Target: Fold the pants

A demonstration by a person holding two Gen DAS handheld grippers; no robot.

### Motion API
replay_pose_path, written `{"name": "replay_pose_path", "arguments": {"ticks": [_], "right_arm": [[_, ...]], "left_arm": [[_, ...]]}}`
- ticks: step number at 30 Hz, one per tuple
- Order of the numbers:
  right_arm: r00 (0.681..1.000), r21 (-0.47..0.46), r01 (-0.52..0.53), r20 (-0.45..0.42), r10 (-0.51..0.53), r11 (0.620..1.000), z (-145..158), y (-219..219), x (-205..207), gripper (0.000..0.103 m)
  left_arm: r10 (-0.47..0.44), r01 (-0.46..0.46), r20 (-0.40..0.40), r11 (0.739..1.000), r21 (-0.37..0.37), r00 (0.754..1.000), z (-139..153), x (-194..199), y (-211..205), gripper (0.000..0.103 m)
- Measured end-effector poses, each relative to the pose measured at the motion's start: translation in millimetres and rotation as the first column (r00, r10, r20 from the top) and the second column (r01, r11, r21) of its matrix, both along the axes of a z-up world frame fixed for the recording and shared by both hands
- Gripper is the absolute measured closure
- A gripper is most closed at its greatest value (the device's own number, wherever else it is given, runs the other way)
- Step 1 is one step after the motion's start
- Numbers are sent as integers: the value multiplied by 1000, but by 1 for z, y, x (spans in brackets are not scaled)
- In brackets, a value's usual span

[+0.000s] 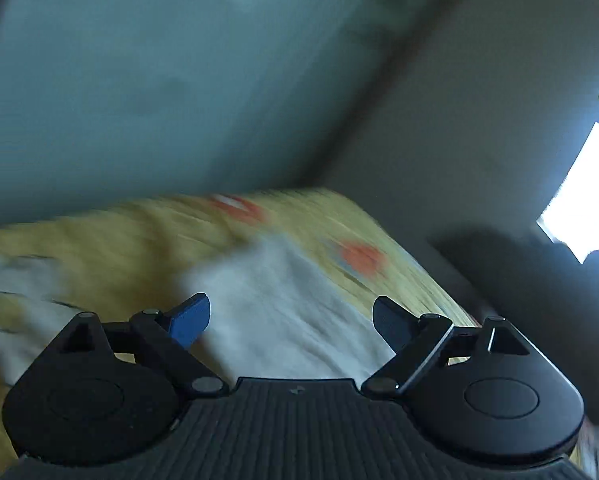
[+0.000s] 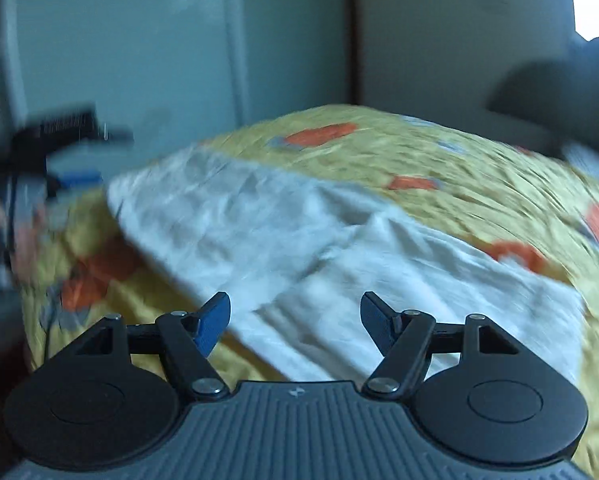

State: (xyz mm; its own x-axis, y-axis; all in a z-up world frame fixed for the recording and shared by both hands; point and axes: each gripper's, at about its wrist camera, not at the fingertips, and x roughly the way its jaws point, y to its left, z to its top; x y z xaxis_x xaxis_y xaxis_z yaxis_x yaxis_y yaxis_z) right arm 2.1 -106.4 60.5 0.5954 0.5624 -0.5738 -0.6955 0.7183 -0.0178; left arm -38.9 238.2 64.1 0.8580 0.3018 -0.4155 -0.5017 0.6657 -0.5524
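Both tongs, left gripper (image 1: 291, 322) and right gripper (image 2: 295, 322), are hanging spread and empty, so you are gripping nothing; beyond them, crumpled white cloth pants (image 2: 299, 232) are lying on the yellow orange-flowered bedspread (image 2: 439, 148), likely awaiting regrasp.

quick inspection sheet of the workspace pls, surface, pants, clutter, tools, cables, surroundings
surface: bed with yellow bedspread, orange patches, blurred.
job's things: white pants lie spread and creased on the bedspread; fold state unclear.
clutter: nothing seen.
grippers: left tool open, nothing between its fingers; right tool open, nothing between its fingers; both above the pants.
cables: nothing seen.
surroundings: pale blue-grey wall behind the bed, bright window to the right, dark blurred shape at the bed's far right.
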Motion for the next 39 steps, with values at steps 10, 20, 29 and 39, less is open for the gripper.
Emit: {"name": "replay_pose_path", "arguments": {"ticks": [10,20,29,39], "right_arm": [[935,-312,-194,229,272,930,-37,142,-6,32],[982,-95,-151,103,161,984,-32,165,38,67],[957,311,-2,-274,91,950,-42,124,86,75],[963,347,-4,-252,97,938,-57,117,80,75]], "left_arm": [[148,-147,0,981,-130,989,-3,-44,56,10],[94,-88,21,978,-192,995,-13,-43,57,8],[-88,105,66,938,-329,994,-31,6,47,3],[-139,114,-61,944,-311,988,-50,66,40,17]]}}
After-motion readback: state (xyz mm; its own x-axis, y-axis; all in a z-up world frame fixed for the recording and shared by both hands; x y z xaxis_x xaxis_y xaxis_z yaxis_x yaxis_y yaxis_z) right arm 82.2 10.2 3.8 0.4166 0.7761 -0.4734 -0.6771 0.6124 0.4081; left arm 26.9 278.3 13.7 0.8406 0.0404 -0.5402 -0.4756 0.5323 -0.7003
